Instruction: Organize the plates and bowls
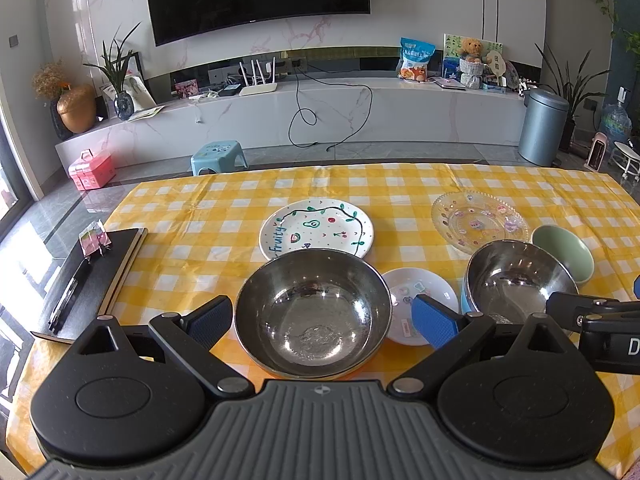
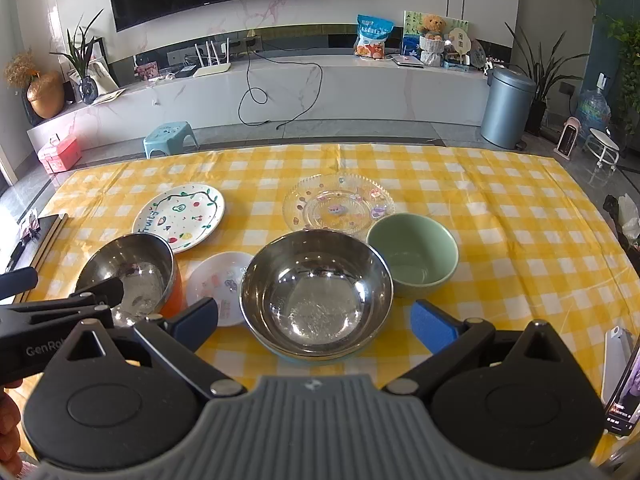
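On the yellow checked tablecloth [image 1: 208,216] stand a steel bowl with an orange outside [image 1: 313,312] [image 2: 132,276], a steel bowl with a blue outside [image 1: 516,280] [image 2: 316,296], a green bowl [image 1: 564,252] [image 2: 414,258], a small white saucer [image 1: 420,304] [image 2: 220,284], a white "Fruity" plate [image 1: 316,228] [image 2: 180,216] and a clear glass plate [image 1: 478,218] [image 2: 338,204]. My left gripper [image 1: 322,320] is open around the orange-sided bowl. My right gripper [image 2: 314,320] is open around the blue-sided bowl.
A black notebook with a pen [image 1: 92,280] lies at the table's left edge. A phone [image 2: 624,384] stands at the right edge. Beyond the table are a blue stool [image 1: 218,156], a pink box [image 1: 90,170] and a grey bin [image 1: 542,126].
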`<state>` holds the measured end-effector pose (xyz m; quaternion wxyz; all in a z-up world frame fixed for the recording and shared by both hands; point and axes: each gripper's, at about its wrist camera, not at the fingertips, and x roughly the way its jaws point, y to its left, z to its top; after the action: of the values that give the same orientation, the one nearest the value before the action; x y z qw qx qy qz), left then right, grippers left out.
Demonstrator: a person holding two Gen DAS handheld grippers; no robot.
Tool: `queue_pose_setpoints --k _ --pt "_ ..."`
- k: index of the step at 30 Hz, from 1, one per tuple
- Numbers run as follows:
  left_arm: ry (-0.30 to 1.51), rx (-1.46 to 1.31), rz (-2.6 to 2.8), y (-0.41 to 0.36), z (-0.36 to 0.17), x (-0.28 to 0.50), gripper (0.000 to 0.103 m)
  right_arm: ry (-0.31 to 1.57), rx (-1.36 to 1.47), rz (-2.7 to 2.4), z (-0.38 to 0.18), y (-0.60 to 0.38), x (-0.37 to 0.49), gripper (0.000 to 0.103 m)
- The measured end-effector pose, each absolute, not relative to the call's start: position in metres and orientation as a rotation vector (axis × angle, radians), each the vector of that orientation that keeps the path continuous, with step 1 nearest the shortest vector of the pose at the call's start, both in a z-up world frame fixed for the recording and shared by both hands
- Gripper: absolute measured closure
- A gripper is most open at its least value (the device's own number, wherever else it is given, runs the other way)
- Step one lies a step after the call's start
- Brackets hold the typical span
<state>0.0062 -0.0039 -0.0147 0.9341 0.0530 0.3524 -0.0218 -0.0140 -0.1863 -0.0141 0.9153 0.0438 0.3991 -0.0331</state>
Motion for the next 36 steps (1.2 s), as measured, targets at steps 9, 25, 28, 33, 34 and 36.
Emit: queue_pose_setpoints --k 9,25,28,33,34,36 --pt "0.72 0.107 -0.049 -0.004 -0.015 0.006 0.0 0.828 0.089 -0.07 -0.016 -0.188 -0.012 0.002" --pt "0.765 -0.132 -0.213 -0.03 -0.032 0.021 0.024 0.799 0.15 -0.198 -0.047 -0.227 0.007 0.021" --pt "0.813 -0.195 -0.246 -0.038 -0.039 0.029 0.031 0.819 0.154 -0.216 -0.054 -0.23 0.01 0.032" --pt "0.854 -0.265 -0.25 -0.047 -0.047 0.042 0.043 0.847 0.17 -0.27 -0.063 -0.239 0.016 0.044" --pt "0.856 -0.274 -0.25 -0.048 -0.049 0.043 0.044 0.852 0.177 -0.276 -0.064 -0.24 0.016 0.046" --pt "0.864 -0.29 -0.253 -0.051 -0.051 0.047 0.049 0.865 0.195 -0.282 -0.067 -0.242 0.019 0.05"
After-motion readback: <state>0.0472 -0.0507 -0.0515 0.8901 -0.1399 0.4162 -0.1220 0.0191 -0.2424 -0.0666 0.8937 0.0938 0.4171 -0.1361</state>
